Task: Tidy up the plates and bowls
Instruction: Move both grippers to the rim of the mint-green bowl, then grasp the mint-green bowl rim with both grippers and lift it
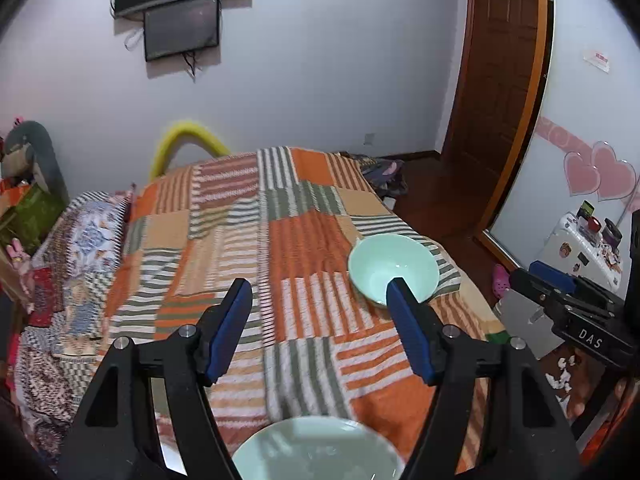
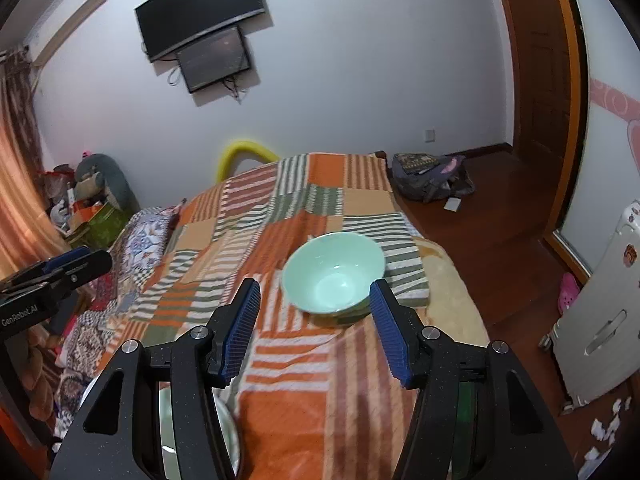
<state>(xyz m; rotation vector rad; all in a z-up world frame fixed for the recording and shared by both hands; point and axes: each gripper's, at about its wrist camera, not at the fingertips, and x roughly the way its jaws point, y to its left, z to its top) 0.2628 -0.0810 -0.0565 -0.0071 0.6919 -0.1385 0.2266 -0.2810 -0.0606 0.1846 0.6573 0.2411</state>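
While both tools hang above a patchwork bedspread (image 1: 280,248), 1 pale green bowl (image 1: 394,266) sits upright near the bed's right edge, and a second pale green dish (image 1: 316,454), plate or bowl, lies at the near edge below the left gripper (image 1: 320,320). The left gripper's jaws stand apart with nothing between them, only striped cloth showing in the gap. The right gripper (image 2: 316,320) is likewise released and empty, its blue pads (image 2: 242,330) framing the cloth just short of the bowl (image 2: 334,276); its right pad overlaps the bowl's rim in the picture, though contact cannot be told and it looks clear of it.

The step in hand appears to be a reach for the far bowl, probably to bring it to the dish at the near edge. Done well, the right gripper would come down over the bowl's near rim with 1 pad inside and 1 outside the wall, then close squarely before lifting. The bedding is soft and uneven, so pressing down could tip the bowl toward the right edge and the wooden floor (image 2: 492,220) beyond. Glazed ware may slip in the pads; a deep bite on the rim and a level carry seem wise. The left gripper is best kept off to the side, ready to steady the near dish during stacking.
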